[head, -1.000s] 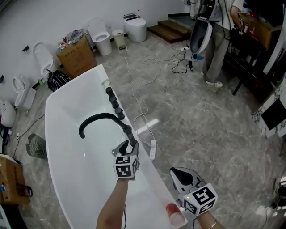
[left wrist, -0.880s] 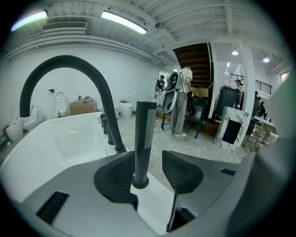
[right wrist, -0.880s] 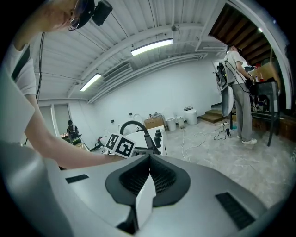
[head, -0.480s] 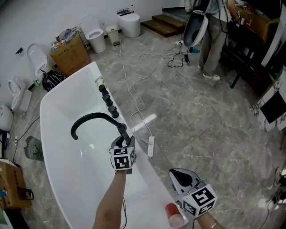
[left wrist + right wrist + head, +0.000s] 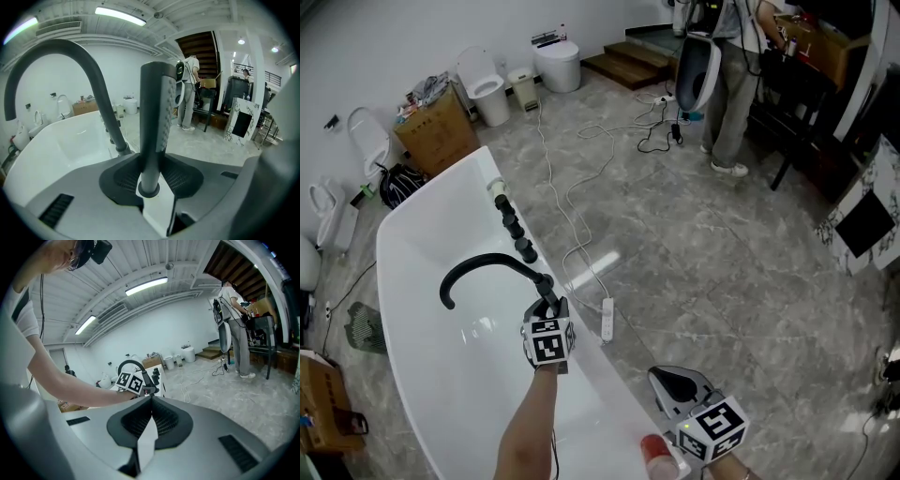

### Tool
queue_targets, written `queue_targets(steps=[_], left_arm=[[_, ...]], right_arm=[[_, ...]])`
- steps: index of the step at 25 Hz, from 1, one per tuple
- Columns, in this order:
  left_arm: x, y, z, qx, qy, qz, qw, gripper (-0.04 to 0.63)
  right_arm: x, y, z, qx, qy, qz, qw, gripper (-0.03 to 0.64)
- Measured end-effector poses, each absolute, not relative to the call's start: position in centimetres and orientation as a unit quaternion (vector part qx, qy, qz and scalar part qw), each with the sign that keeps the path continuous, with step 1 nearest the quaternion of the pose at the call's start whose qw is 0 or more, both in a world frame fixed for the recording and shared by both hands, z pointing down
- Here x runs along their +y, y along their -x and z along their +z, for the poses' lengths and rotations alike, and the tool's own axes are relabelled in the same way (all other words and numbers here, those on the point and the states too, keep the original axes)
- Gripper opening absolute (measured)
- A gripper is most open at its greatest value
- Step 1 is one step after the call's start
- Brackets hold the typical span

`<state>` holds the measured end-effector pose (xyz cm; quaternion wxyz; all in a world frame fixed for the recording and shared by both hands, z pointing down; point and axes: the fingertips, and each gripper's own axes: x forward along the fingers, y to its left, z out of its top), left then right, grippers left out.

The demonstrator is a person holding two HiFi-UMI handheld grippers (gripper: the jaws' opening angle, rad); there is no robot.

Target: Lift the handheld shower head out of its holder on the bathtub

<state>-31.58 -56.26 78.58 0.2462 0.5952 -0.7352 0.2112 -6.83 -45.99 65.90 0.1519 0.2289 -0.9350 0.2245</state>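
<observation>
Handheld shower head point(image 5: 157, 117) stands upright on the bathtub point(image 5: 431, 194) rim, between the left gripper point(image 5: 151, 164) pads, which have just been closing and now clamp its handle (right gripper point(image 5: 151, 401): jaws together, empty, well apart).

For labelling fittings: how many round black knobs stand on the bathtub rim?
3, in a row on the white bathtub rim: far knob, middle knob, near knob by the black spout. None looks hidden.

One bathtub point(image 5: 459, 375), one curved black spout point(image 5: 487, 261), one shower head point(image 5: 157, 117), one power strip point(image 5: 607, 321), one red cup point(image 5: 654, 450), two grippers point(image 5: 551, 302) point(image 5: 656, 375)
</observation>
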Motion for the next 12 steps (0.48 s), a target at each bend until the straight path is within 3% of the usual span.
queue_targets(steps=[12], left_arm=[[-54.6,29.4,72.0,-0.727,-0.623,0.206,0.205,0.147]], right_arm=[[-44.4,4.8,63.1,-0.933,-0.246,0.222,0.141,0.006]])
